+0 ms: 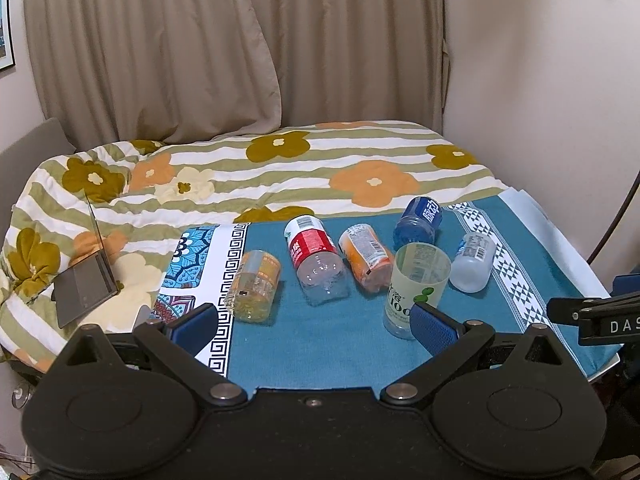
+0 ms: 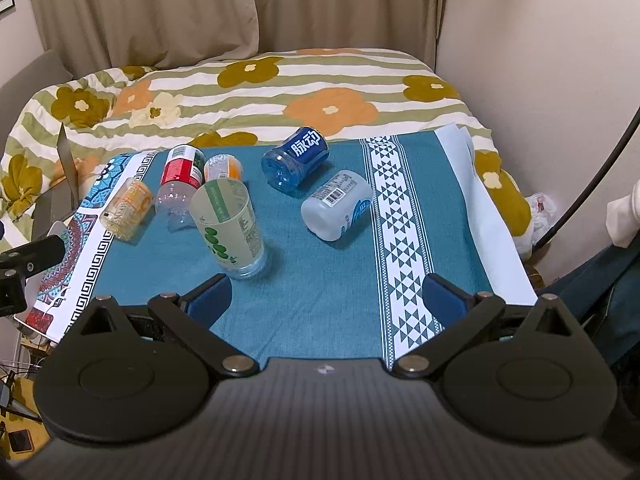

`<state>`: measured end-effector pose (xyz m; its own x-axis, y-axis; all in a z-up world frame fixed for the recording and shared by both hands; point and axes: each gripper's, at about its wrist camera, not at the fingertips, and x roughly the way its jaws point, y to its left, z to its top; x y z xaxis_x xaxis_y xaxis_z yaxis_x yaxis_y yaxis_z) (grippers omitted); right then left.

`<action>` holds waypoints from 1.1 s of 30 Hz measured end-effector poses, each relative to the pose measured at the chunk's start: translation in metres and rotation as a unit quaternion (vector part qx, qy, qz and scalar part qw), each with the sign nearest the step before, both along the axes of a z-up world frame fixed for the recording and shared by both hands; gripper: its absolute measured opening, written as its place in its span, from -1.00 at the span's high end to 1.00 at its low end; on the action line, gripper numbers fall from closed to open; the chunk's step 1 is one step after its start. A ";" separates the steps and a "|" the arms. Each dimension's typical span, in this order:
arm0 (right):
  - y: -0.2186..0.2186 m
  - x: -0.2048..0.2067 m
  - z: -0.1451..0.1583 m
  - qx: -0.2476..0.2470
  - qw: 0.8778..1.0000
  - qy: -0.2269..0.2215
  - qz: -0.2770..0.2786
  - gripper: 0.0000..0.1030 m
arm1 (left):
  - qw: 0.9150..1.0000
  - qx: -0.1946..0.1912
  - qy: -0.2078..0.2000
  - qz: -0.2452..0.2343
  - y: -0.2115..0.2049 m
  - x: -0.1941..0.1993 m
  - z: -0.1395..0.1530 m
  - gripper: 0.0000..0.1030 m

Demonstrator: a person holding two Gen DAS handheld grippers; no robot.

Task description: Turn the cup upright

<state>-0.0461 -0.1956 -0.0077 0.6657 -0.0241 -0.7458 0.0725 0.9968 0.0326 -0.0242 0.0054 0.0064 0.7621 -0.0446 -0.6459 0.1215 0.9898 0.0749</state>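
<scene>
Several cut-bottle cups sit on a teal cloth (image 1: 320,352) (image 2: 304,300). A green-label cup (image 1: 414,288) (image 2: 230,228) stands upright, mouth up. The others lie on their sides: a yellow cup (image 1: 254,286) (image 2: 128,208), a red-label cup (image 1: 316,258) (image 2: 180,184), an orange cup (image 1: 366,258) (image 2: 223,168), a blue cup (image 1: 418,220) (image 2: 296,158) and a frosted white cup (image 1: 472,262) (image 2: 338,206). My left gripper (image 1: 314,324) is open and empty, its right pad (image 1: 434,328) just in front of the green-label cup. My right gripper (image 2: 326,300) is open and empty, nearer than all the cups.
A flower-patterned quilt (image 1: 280,168) (image 2: 280,88) covers the bed behind the cloth. An open laptop (image 1: 86,280) lies at the left. Curtains (image 1: 200,40) hang behind. The other gripper's body (image 1: 592,316) (image 2: 24,264) shows at each view's edge. A patterned white border (image 1: 208,264) edges the cloth's left.
</scene>
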 end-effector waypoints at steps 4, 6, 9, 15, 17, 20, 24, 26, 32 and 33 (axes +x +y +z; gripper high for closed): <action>0.000 0.001 0.000 0.000 1.000 0.000 -0.001 -1.00 | 1.000 0.000 0.000 0.000 0.000 0.000 0.000 -1.00; 0.000 0.001 0.000 0.000 1.000 0.000 0.000 -1.00 | 1.000 0.000 0.000 0.000 0.000 0.000 0.000 -1.00; 0.000 0.001 0.000 0.000 1.000 0.000 0.000 -1.00 | 1.000 0.000 0.000 0.000 0.000 0.001 0.000 -1.00; 0.000 0.003 0.000 -0.003 1.000 0.001 0.002 -1.00 | 1.000 -0.003 0.004 0.005 0.000 0.005 -0.002 -1.00; 0.000 0.003 0.000 -0.003 1.000 0.001 0.001 -1.00 | 1.000 -0.003 0.002 0.005 -0.001 0.004 -0.001 -1.00; 0.000 0.003 0.000 -0.002 1.000 0.001 0.002 -1.00 | 1.000 -0.003 0.002 0.006 -0.002 0.005 -0.002 -1.00; 0.000 0.005 0.000 -0.003 1.000 0.002 0.003 -1.00 | 1.000 -0.003 0.005 0.009 -0.001 0.006 -0.002 -1.00; 0.001 0.005 0.000 -0.003 1.000 0.002 0.003 -1.00 | 1.000 -0.011 0.008 0.006 0.001 0.007 -0.003 -1.00; 0.001 0.008 -0.003 -0.001 1.000 0.003 0.009 -1.00 | 1.000 -0.004 0.000 0.017 0.002 0.008 -0.004 -1.00; 0.002 0.009 -0.003 0.001 1.000 0.002 0.013 -1.00 | 1.000 -0.002 -0.001 0.019 0.003 0.008 -0.004 -1.00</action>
